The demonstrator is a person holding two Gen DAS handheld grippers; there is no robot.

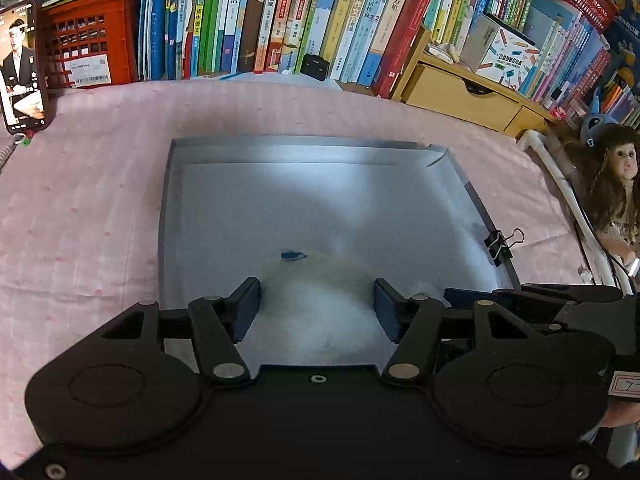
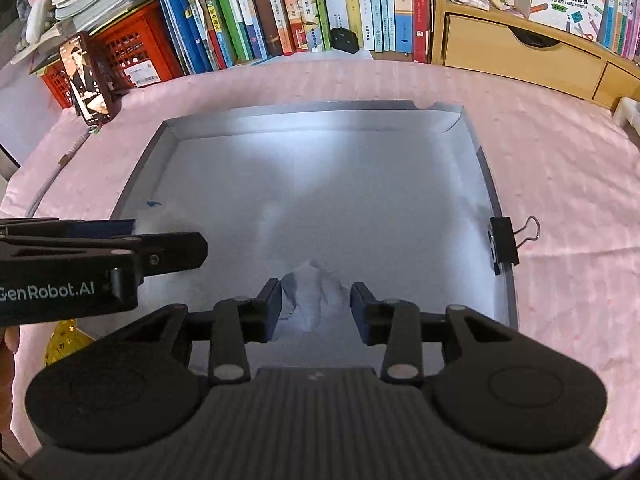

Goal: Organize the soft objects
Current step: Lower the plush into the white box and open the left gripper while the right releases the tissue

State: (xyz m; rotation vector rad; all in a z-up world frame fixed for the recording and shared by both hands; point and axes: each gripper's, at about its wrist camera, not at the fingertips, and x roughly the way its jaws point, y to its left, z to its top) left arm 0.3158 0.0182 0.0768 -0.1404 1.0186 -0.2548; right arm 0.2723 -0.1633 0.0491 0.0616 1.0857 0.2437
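Two grippers hang over a shallow grey tray (image 2: 472, 148) lying on a pink cloth-covered bench (image 2: 568, 184). Nearest me, in the right wrist view, the right gripper (image 2: 316, 306) stands partly apart around a crumpled white tissue-like piece (image 2: 310, 300); its pads lie just beside the piece, and I cannot tell whether they touch it. In the left wrist view the left gripper (image 1: 318, 306) is likewise partly apart, straddling a pale fluffy mass (image 1: 320, 300) with a small blue scrap (image 1: 293, 255) at its far edge; the mass blends into the tray floor and its outline is hard to make out. Only the right view shows the left gripper from the side (image 2: 132, 236), hiding most of that fluff, and a yellow object (image 2: 66, 340) cut off beneath it. A black binder clip (image 2: 505, 242) grips the tray's right wall. Farther off stand a phone (image 2: 89, 80), a red crate (image 2: 132, 56) and a row of books (image 2: 304, 4). Only the left view shows a doll (image 1: 618, 176), cut by the frame edge.
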